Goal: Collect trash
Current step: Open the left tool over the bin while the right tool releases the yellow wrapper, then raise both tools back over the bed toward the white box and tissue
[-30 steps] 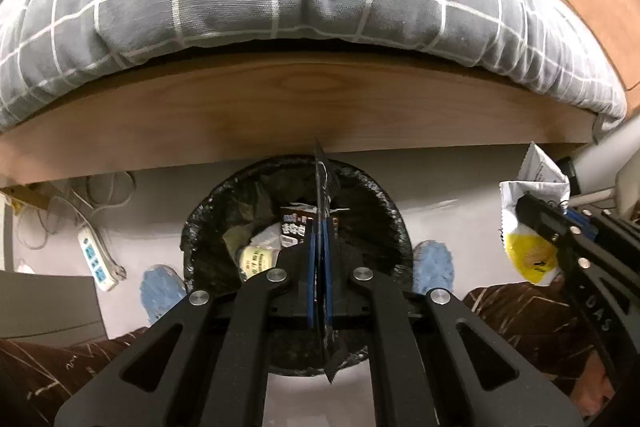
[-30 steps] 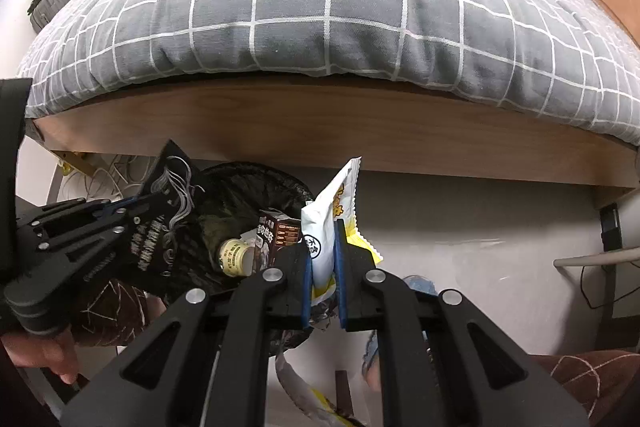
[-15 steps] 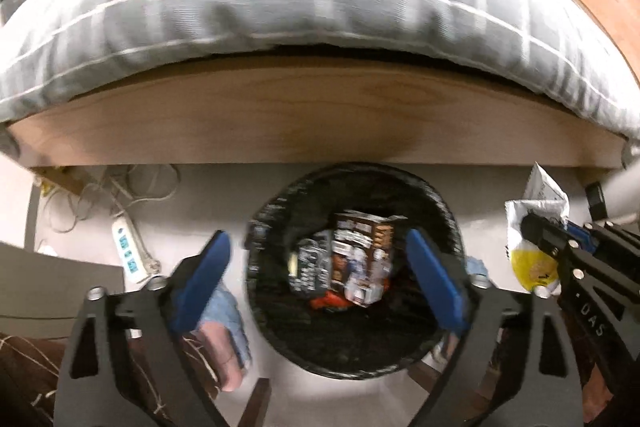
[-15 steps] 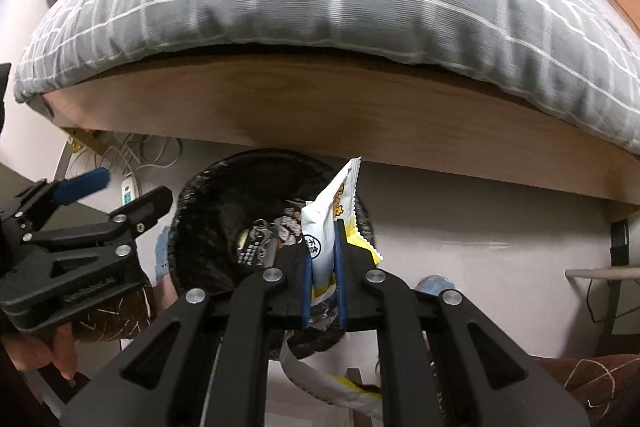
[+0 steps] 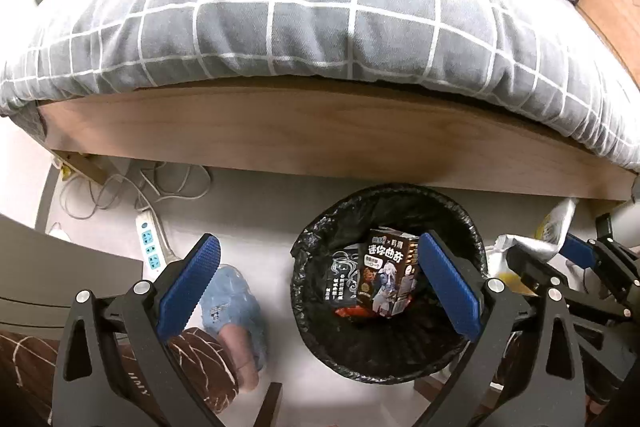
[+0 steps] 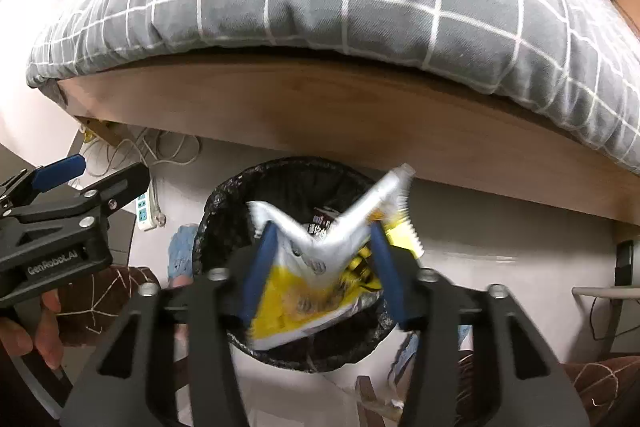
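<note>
Two blue-padded fingers of the left gripper (image 5: 320,283) stand wide apart in the left wrist view, with nothing between them. Behind the right-hand pad sits the round bin lined with a black plastic bag (image 5: 390,215), on the pale floor (image 5: 256,223) just in front of the wooden bed frame (image 5: 320,135). Inside the bin stands a dark printed snack box (image 5: 390,275), with a flat black packet (image 5: 343,279) leaning at its left side and a scrap of orange wrapper under them. The right gripper (image 5: 560,259) shows at the right edge beside the bin, a silver and yellow wrapper at its tip. Left of the bin lie a white power strip with blue sockets (image 5: 149,243) and a tangle of cables, and a foot in a pale blue slipper (image 5: 232,299) rests on the floor. A grey quilt with a white grid (image 5: 304,7) hangs over the bed frame.

In the right wrist view the right gripper (image 6: 324,267) has its fingers parted, and the crumpled yellow and silver snack bag (image 6: 312,291) sits loosely between the pads, blurred, directly above the mouth of the black-lined bin (image 6: 280,171). Whether a pad touches the bag cannot be told. The left gripper (image 6: 96,173) is at the left edge, its fingers apart and empty, held in a bare hand (image 6: 24,335)
</note>
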A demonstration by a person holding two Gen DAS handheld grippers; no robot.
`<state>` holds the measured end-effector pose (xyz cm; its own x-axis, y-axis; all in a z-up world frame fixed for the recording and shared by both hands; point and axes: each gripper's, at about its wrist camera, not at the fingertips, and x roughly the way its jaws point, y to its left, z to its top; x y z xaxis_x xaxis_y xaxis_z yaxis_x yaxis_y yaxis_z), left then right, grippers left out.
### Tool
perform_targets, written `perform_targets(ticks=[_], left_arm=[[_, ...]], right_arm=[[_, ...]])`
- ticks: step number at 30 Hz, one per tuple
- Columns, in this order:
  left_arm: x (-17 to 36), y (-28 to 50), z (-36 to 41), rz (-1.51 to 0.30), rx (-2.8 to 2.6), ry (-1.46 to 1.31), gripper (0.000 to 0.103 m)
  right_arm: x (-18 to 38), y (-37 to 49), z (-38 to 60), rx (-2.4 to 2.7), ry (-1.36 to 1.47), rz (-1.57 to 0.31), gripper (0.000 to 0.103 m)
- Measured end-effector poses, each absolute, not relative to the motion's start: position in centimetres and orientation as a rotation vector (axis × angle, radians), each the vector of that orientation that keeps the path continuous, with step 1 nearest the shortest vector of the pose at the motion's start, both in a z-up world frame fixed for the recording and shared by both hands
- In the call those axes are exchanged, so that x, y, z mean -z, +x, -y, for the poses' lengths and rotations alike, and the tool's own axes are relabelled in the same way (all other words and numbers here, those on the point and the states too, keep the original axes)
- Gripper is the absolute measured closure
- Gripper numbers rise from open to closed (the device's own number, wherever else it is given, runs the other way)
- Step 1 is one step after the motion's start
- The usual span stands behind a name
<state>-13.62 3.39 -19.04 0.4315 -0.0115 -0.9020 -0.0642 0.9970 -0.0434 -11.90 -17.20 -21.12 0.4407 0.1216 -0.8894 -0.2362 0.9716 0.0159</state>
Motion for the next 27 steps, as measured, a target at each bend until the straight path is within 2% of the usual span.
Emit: perform_targets(ticks=[4, 6, 10, 15, 27], left_arm=[[18.3, -13.5, -3.3, -1.112, -0.038, -0.067, 0.006], [17.5, -13.3, -3.4, -1.100, -0.039, -0.071, 0.006], [15.9, -13.2, -3.8, -1.068, -0.044, -0.079, 0.006], [14.2, -12.9, -3.7, -1.032, -0.032, -0.087, 0.006], [9.1, -10.3, -1.3, -0.921, 0.013, -0.076, 0.006]], right_arm=[[20.4, -12.0, 17.5, -0.222, -0.123, -1.067, 0.038], [19.7, -12.0, 17.7, -0.219, -0.119, -1.051, 0.029], [18.9, -12.1, 17.8, -0.217, -0.124, -1.034, 0.023], [15.8, -12.2, 19.4, -0.156, -0.118, -0.940, 0.008], [7.5, -8.9, 23.2, -0.034, -0.083, -0.684, 0.008]])
